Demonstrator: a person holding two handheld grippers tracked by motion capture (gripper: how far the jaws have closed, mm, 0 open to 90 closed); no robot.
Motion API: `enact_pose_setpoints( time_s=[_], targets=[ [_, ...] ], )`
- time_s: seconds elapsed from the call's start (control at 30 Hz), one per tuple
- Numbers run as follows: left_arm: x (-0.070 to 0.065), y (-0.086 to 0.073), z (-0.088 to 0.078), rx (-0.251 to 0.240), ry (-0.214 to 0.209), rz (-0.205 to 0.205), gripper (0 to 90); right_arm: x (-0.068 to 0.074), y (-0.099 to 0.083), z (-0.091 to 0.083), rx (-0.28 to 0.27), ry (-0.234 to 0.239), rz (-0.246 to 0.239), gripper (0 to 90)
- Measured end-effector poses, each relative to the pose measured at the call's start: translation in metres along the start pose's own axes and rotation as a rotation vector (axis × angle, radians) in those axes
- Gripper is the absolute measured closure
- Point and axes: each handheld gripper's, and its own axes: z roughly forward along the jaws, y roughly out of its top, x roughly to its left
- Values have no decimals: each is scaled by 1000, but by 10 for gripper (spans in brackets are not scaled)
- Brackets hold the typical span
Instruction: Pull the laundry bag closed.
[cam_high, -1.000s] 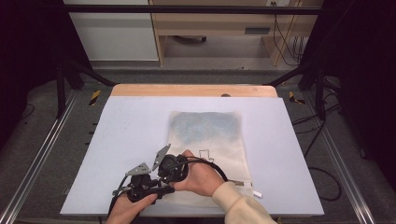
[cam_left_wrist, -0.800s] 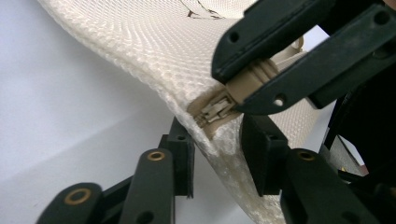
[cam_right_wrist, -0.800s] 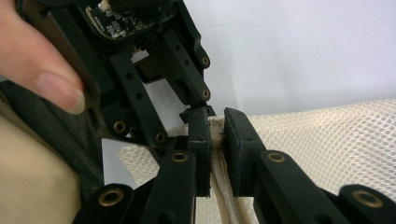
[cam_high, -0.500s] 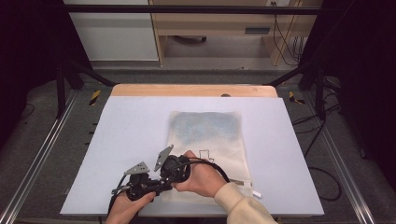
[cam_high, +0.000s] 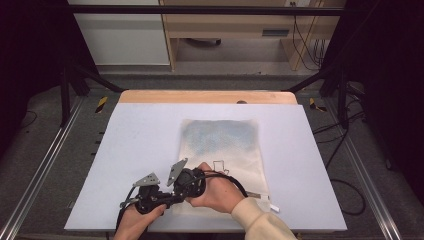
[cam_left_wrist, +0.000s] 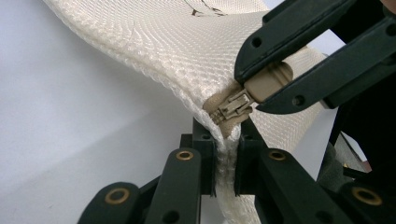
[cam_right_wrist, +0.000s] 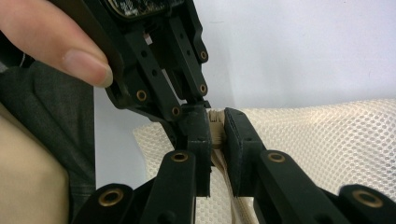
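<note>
Cream mesh zipper pouch (cam_high: 225, 155) lies flat on white tabletop (cam_high: 130, 150), right of centre. At 6 o'clock, left gripper (cam_left_wrist: 226, 154) pinches its edge; right gripper (cam_right_wrist: 215, 135) clamps tan zipper pull (cam_left_wrist: 233, 105).

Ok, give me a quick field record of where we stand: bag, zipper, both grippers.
surface: white table
bag: cream mesh bag, lying flat, near-left corner lifted
zipper: tan zipper pull at that corner
left gripper: shut on the bag's edge just under the slider
right gripper: shut on the zipper pull
spacing: the two grippers nearly touching, at the table's near edge
</note>
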Motion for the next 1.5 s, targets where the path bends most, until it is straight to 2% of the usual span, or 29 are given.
enact_pose_setpoints(
  time_s=[0.4, 0.7, 1.07, 1.5],
  targets=[
    [-1, 1, -2, -6, -1, -2, 824, 2, -6, 0, 15, -9, -15, 819],
    [0, 1, -3, -7, 5, -8, 830, 4, -7, 0, 36, -32, -47, 820],
    [1, 2, -5, -16, 2, -9, 830, 3, -12, -3, 46, -36, -51, 821],
    [-3, 3, -6, -21, 2, 12, 830, 4, -19, -8, 5, -32, -46, 820]
  ],
)
